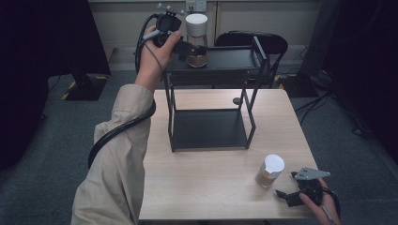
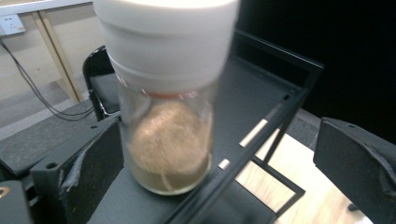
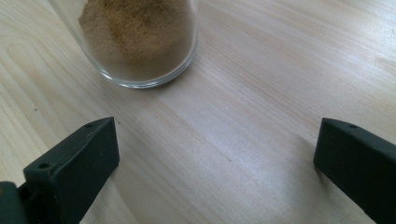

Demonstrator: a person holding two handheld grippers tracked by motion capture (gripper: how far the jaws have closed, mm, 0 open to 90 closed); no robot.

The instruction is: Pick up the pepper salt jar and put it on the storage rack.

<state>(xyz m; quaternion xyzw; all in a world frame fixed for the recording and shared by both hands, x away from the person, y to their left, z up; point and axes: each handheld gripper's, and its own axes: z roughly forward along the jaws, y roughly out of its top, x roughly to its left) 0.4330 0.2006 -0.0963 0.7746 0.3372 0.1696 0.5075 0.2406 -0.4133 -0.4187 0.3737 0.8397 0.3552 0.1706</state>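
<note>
A glass jar [image 1: 196,28] with a white lid and brown powder stands on the top shelf of a black metal rack [image 1: 234,58]. My left gripper [image 1: 199,50] reaches in from the left at its base, held up by a hand in a beige sleeve. In the left gripper view the jar [image 2: 168,93] stands beside the left jaw, the right jaw is far off, and the gripper [image 2: 217,135] is open. A second jar of the same kind [image 1: 271,170] stands on the wooden table [image 1: 211,187] at the front right. My right gripper [image 1: 281,194] rests open just behind it, with that jar [image 3: 135,37] ahead of the jaws [image 3: 215,140].
The rack's lower shelf [image 1: 209,129] sits on the table's middle. A small dark round object [image 1: 237,100] lies on the table behind the rack. A black chair [image 1: 270,42] stands beyond the table. Cables run across the floor at the right [image 1: 324,98].
</note>
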